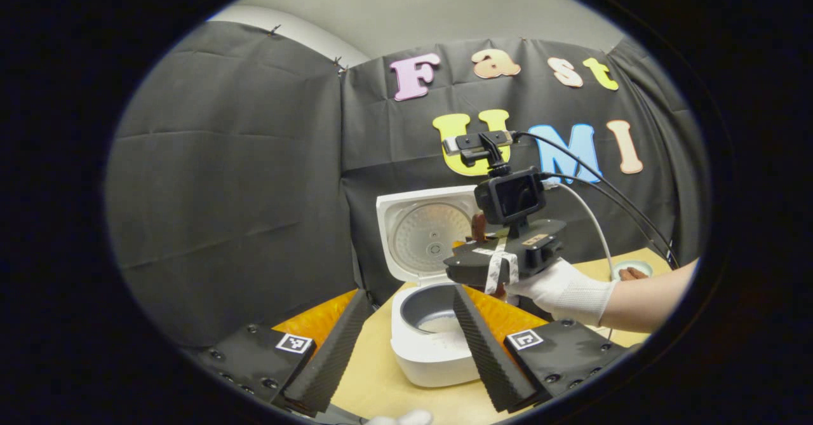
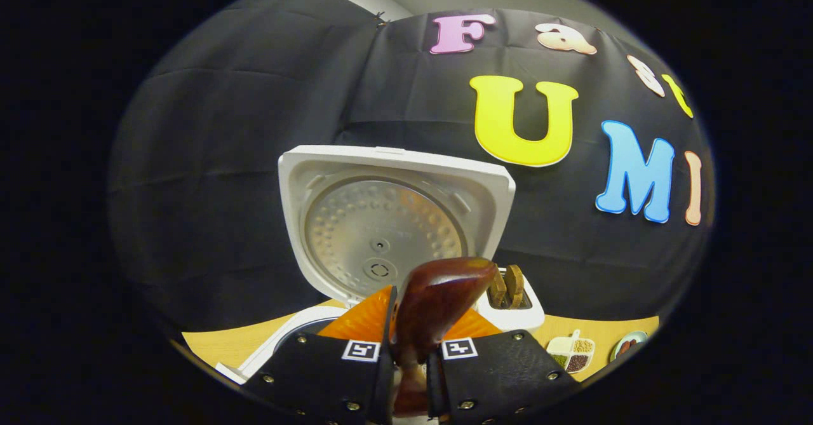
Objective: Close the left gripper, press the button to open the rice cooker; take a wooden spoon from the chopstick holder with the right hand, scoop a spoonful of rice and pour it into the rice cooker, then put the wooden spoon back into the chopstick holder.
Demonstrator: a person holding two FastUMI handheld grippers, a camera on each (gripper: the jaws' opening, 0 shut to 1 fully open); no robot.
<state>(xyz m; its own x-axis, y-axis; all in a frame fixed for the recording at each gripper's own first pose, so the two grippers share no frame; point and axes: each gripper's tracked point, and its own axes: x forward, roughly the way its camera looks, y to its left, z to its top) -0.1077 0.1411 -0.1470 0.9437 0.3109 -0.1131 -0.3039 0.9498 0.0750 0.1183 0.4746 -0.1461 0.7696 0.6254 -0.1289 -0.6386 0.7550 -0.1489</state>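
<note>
The wooden spoon (image 2: 438, 304) sits clamped in the right claw (image 2: 409, 374), both fingers pressing its handle, with the bowl end standing up in front of the rice cooker's (image 1: 432, 342) raised lid (image 2: 387, 222). It looks light, stiff and glossy, so the handle could twist or slip between the fingers if the bowl is knocked; the hold low on the handle seems sensible for carrying it upright. In the left gripper view the right claw, held by a gloved hand (image 1: 562, 291), hovers above and just to the right of the cooker's open pot (image 1: 432, 310), which shows pale rice at the bottom. The left claw (image 1: 406, 349) stands wide and holds nothing, in front of the cooker. The chopstick holder (image 2: 508, 298) stands just behind and right of the cooker, with two wooden handles poking up, so the slot is tight. Edges to mind are the upright lid and the pot's rim. A divided dish of grains (image 2: 571, 354) lies on the worktop (image 1: 381, 380) right of the cooker, with open room above.
</note>
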